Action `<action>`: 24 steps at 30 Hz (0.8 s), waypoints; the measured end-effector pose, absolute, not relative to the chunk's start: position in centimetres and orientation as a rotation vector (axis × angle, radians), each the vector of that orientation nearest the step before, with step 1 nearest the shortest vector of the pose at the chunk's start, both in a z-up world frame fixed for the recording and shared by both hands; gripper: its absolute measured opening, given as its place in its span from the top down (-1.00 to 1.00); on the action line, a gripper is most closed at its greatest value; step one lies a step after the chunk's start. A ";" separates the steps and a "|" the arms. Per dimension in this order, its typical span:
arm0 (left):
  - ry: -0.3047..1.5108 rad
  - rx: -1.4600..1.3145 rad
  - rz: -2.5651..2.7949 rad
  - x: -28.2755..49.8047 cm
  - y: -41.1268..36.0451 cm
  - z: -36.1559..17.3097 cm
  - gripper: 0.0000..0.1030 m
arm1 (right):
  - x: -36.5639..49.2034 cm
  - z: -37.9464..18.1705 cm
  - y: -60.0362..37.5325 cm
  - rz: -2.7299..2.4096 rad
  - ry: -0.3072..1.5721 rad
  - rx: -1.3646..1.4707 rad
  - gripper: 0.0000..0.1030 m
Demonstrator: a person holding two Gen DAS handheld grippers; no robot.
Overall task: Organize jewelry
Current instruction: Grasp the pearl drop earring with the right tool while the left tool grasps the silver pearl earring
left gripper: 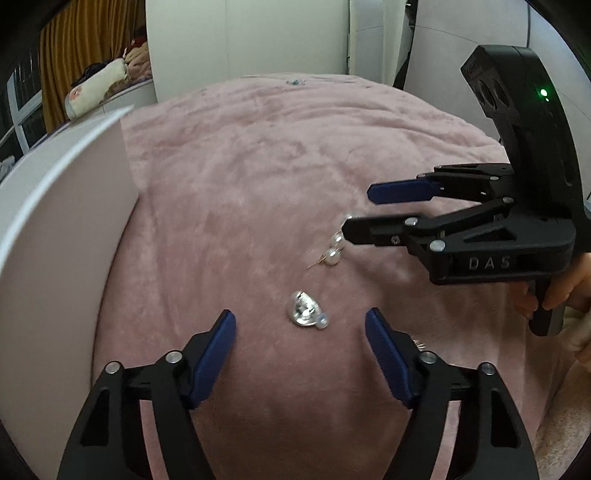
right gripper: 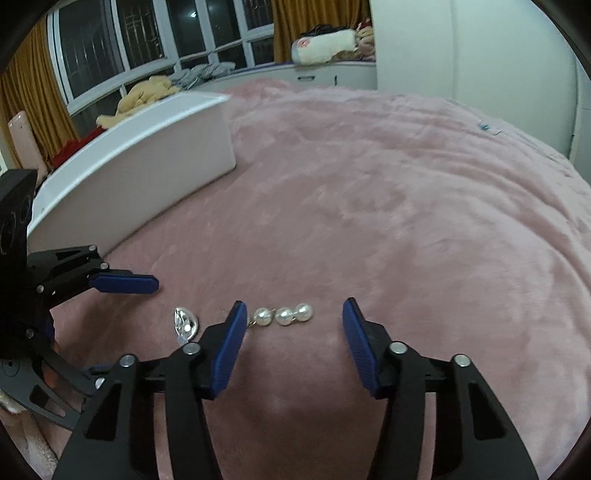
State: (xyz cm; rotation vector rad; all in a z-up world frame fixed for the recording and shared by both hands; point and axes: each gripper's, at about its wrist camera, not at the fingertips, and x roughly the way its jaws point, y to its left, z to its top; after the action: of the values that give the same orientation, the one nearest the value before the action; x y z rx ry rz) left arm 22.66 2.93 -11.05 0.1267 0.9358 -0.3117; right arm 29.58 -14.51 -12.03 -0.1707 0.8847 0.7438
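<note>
In the left wrist view, the left gripper (left gripper: 300, 325) is hovering low over the pink blanket (left gripper: 240, 184) with its blue-padded fingers spread wide and nothing between them. A silver earring (left gripper: 303, 314) with a clear stopper is lying on the blanket just ahead, roughly centred in the gap between the two pads and touching neither.

A little farther on, a pearl earring (left gripper: 334, 251) is resting on the blanket, with a thin gold wire trailing from it. The right gripper (left gripper: 360, 208) is reaching in from the right side, its fingers parted and holding nothing; its lower finger is sitting just beside the pearls, and whether it touches them cannot be told.

In the right wrist view, the pearl earring (right gripper: 283, 315) is lying as a row of three pearls between the spread pads of the right gripper (right gripper: 293, 319), nearer the left pad. The silver earring (right gripper: 184, 325) is sitting just left of that pad, with the left gripper (right gripper: 146, 283) beside it.

Beyond, a white box (right gripper: 147, 162) is standing on the blanket (right gripper: 406, 203) to the left. Farther back, a stuffed toy (right gripper: 325, 46) is lying on a window ledge beside orange curtains (right gripper: 306, 26).
</note>
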 end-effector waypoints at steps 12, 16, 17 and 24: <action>0.937 0.125 -0.310 23.3 3.0 -12.6 -0.08 | 30.3 -13.5 -13.6 0.737 0.904 -0.130 0.43; 0.945 0.081 -0.284 23.6 4.0 -12.5 0.38 | 30.5 -13.5 -13.8 0.743 0.914 -0.118 0.77; 0.951 0.069 -0.276 23.7 4.4 -12.4 0.44 | 30.5 -13.4 -13.7 0.742 0.912 -0.117 0.78; 0.962 0.025 -0.267 23.9 5.4 -12.2 0.72 | 30.1 -12.7 -14.1 0.731 0.894 -0.118 0.78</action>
State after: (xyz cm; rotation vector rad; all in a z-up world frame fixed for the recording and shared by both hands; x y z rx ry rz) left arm 23.86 5.35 -12.21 0.0251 0.9623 -0.2666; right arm 30.11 -14.09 -12.68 -0.1179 0.8939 0.7313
